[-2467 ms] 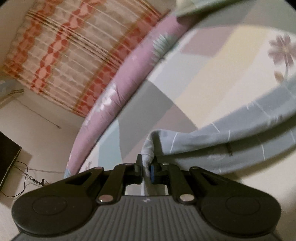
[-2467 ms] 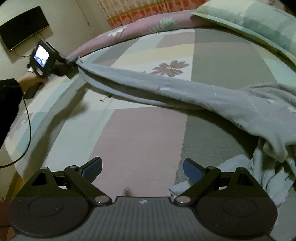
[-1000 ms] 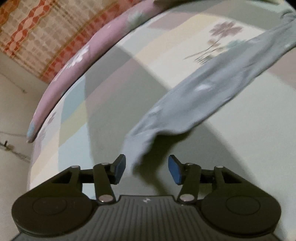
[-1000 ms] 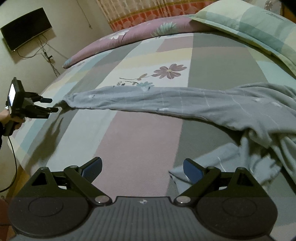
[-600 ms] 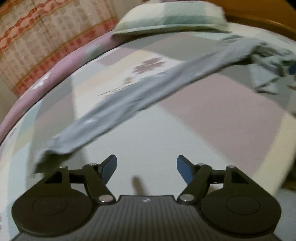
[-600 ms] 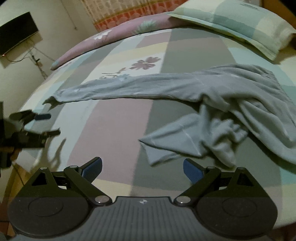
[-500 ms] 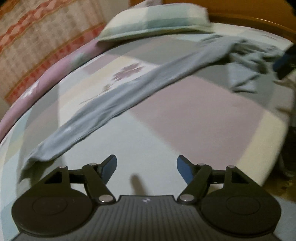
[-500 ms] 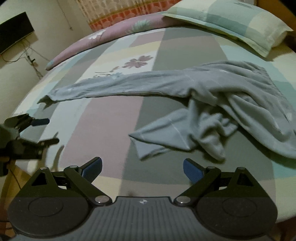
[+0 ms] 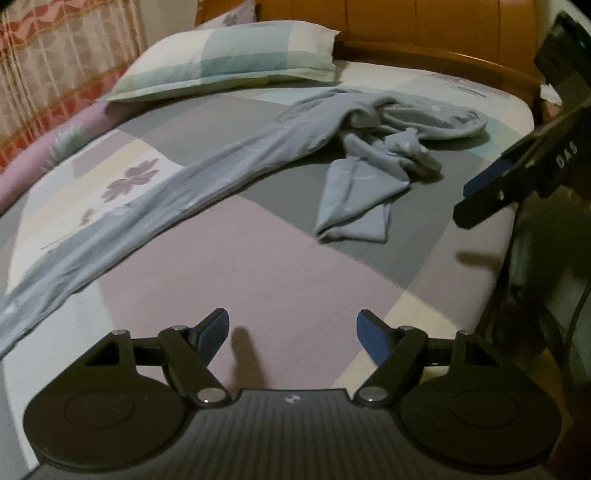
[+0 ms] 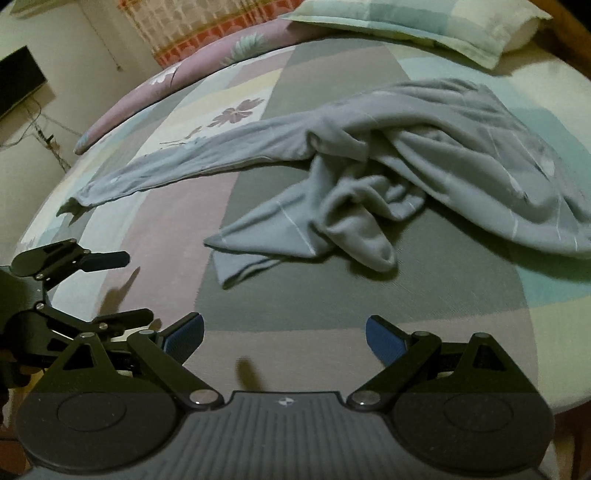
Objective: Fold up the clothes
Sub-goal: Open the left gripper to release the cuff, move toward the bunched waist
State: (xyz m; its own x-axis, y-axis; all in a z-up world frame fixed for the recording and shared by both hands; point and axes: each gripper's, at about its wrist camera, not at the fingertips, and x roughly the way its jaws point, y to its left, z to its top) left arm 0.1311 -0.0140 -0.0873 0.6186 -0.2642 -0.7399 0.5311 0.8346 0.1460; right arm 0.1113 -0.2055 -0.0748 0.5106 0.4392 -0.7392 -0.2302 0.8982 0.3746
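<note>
Bed [image 9: 280, 273] bearing limp, light garment [image 9: 229, 173]; grab at leg hem. Left gripper [image 9: 291, 328] opening, empty; right gripper [image 10: 284, 336] gaping, empty.

The grey garment [image 10: 424, 147] across the middle of the frame is soft, matt knit cloth, rumpled at its right. The bed sheet [image 10: 351, 302] beneath is smooth, matt woven cotton in patchwork print. At upper right of the left wrist view the headboard [image 9: 424, 22] is glossy varnished wood. The left gripper [image 9: 291, 332] looks matt black plastic, its fingers [image 9: 373, 334] faced with blue rubbery pads.
</note>
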